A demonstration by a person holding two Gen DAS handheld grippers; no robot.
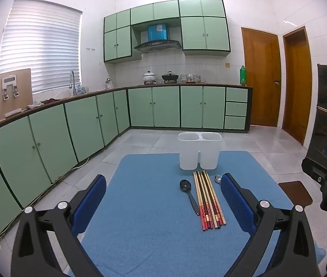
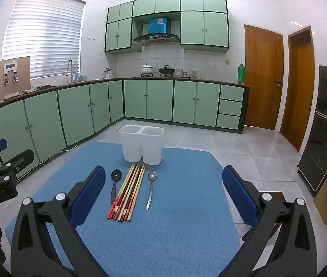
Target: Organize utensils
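Observation:
A white two-compartment holder stands upright at the far side of a blue mat. In front of it lie several chopsticks side by side, a black spoon on their left and a metal spoon on their right, mostly hidden in the left wrist view. My left gripper is open and empty above the mat. My right gripper is open and empty, also above the mat.
The mat covers a small table on a tiled floor. Green cabinets run along the left and back walls. Two wooden doors stand at the right, next to a dark glass cabinet. A brown stool sits right of the table.

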